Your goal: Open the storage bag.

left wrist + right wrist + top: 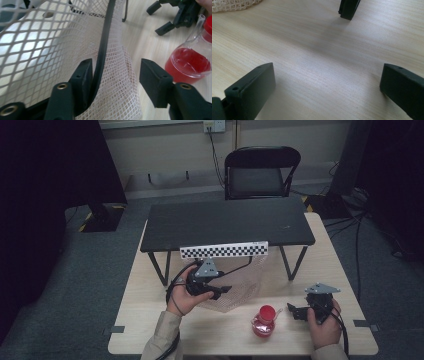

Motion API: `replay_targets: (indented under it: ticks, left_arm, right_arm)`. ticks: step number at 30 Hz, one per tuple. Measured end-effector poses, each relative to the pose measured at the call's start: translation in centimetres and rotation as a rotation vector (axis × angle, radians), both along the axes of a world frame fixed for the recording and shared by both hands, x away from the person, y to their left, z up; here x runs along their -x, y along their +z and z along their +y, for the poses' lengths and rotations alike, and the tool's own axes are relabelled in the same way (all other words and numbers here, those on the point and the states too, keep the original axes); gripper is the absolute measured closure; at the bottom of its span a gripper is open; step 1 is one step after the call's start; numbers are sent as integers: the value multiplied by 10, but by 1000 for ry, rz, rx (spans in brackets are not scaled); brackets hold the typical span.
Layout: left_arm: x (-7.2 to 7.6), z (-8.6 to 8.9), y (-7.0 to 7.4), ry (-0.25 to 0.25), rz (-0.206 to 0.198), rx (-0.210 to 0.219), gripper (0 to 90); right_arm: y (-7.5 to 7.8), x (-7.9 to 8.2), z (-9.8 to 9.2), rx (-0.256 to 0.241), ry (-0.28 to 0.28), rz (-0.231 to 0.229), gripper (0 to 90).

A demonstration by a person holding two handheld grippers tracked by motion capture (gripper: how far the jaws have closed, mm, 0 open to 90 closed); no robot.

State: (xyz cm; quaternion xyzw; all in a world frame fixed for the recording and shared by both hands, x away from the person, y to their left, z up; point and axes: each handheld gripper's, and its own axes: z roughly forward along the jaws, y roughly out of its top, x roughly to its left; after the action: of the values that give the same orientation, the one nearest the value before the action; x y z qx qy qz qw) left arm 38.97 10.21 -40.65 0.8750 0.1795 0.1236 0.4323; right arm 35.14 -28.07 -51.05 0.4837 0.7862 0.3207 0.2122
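While a pale wooden table (150, 320) fills the lower part of the high view, a low black rectangular stand on thin metal legs (227, 222) sits across its far half, with a black-and-white checkered strip (224, 250) fixed along its near edge. From that edge hangs a cream open-weave mesh bag (240, 285), drooping onto the tabletop. At the bag's near left, the left gripper (115, 75) has its jaws spread apart; the mesh and the bag's black strap (102, 47) lie between them, the strap against the left jaw, nothing pinched. Near the right edge of the table, well apart from the bag, the right gripper (327, 85) hovers low over bare wood with its jaws wide and nothing between them. Between the two grippers, close to the table's near edge, stands a small clear flask of red liquid with a red cap (264, 321), just beside the right gripper.
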Motion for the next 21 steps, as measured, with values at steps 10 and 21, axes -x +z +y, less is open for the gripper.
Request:
replay_targets:
  ticks: [10, 21]
  left_arm:
    - [2, 9, 8, 54, 94, 55, 749]
    - [7, 17, 20, 28, 143, 95, 855]
  right_arm:
    - [0, 0, 0, 0, 0, 0, 0]
    - [0, 0, 0, 0, 0, 0, 0]
